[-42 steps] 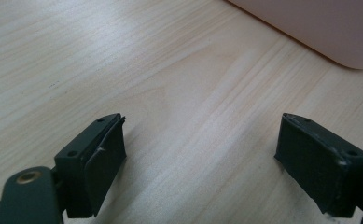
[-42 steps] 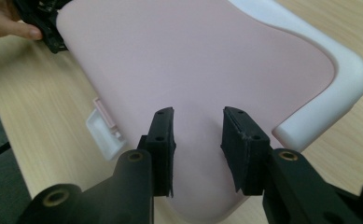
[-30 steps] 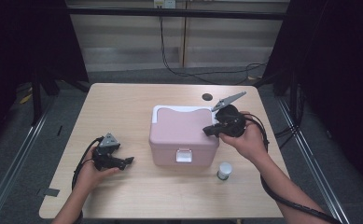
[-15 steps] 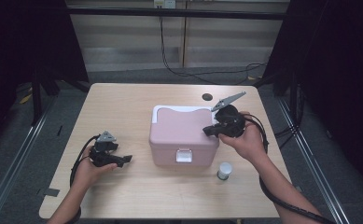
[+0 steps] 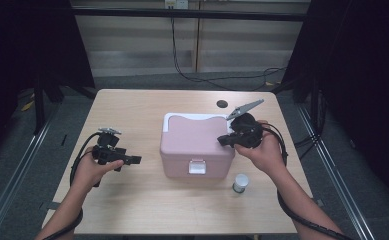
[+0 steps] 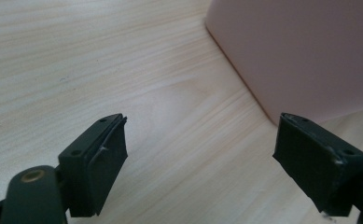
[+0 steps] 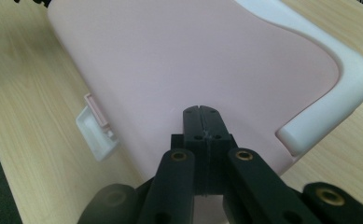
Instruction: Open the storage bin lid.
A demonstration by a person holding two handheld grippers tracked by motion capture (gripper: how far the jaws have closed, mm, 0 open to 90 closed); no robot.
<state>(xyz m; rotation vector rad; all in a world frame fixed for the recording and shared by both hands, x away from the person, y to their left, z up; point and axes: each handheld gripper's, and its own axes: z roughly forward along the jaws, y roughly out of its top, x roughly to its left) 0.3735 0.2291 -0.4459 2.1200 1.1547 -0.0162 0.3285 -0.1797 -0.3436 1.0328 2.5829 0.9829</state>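
We see a pink box (image 5: 197, 145) near the middle of the table (image 5: 132, 107), its long axis running 9 to 3 o'clock in the high view. Its white latch (image 5: 197, 167) faces 6 o'clock, toward the person, and the white rim (image 5: 168, 120) lies along the far, 12 o'clock side. The lid is down.

Our right gripper (image 5: 225, 140) rests over the box's right end, at about 3 o'clock from the lid's centre. In the right gripper view its jaws are pressed together with nothing between them, tips (image 7: 202, 116) on or just above the pink lid (image 7: 193, 56); we cannot tell whether they touch it.

Our left gripper (image 5: 132, 160) sits at 9 o'clock from the box, apart from it and pointing toward 3 o'clock at the box's left wall. In the left gripper view its jaws stand wide apart around bare wood (image 6: 179, 154), holding nothing, with the pink wall (image 6: 300, 51) ahead at 1 o'clock.

The table has open room left of the box and along the near edge. A small white jar (image 5: 240, 182) stands near the box's front right corner, at 5 o'clock, and a dark disc (image 5: 222, 104) lies behind the box at 1 o'clock, close to the far edge.
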